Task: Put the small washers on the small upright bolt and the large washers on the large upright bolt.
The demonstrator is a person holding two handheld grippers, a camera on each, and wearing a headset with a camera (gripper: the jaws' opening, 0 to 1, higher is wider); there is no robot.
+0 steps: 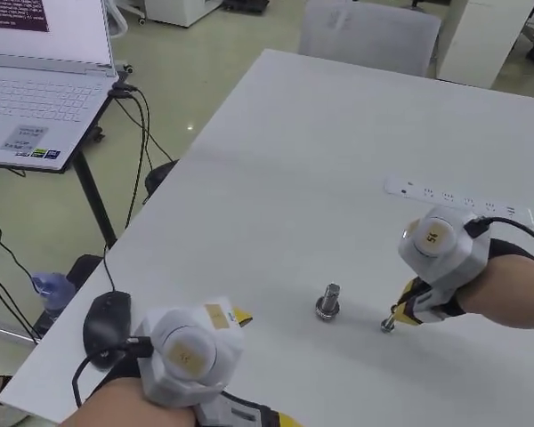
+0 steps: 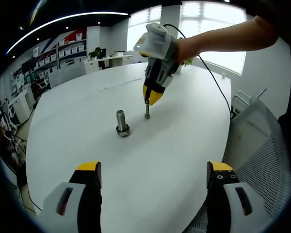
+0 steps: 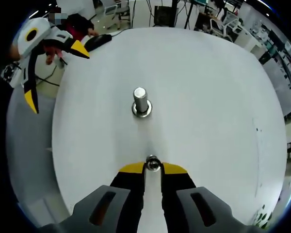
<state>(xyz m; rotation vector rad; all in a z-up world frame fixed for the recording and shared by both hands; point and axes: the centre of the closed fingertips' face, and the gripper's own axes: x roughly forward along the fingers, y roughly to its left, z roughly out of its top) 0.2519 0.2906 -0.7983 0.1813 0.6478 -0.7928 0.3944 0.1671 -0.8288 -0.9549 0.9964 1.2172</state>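
Note:
The large upright bolt (image 1: 328, 301) (image 2: 121, 122) (image 3: 141, 102) stands mid-table with washers around its base. To its right is the small upright bolt (image 1: 388, 324) (image 2: 147, 114). My right gripper (image 1: 399, 313) (image 2: 148, 102) (image 3: 153, 167) points down onto the small bolt's top, its jaws shut on a small washer (image 3: 153, 164) that sits right over the bolt. At the near table edge my left gripper (image 1: 262, 366) (image 2: 155, 179) (image 3: 56, 77) is open with nothing between its fingers, well short of both bolts.
A white power strip (image 1: 458, 200) lies behind the right gripper. Off the table's left side are a laptop (image 1: 36, 98) on a stand, a black mouse (image 1: 107, 325) and hanging cables. A grey chair (image 1: 365, 36) stands at the far end.

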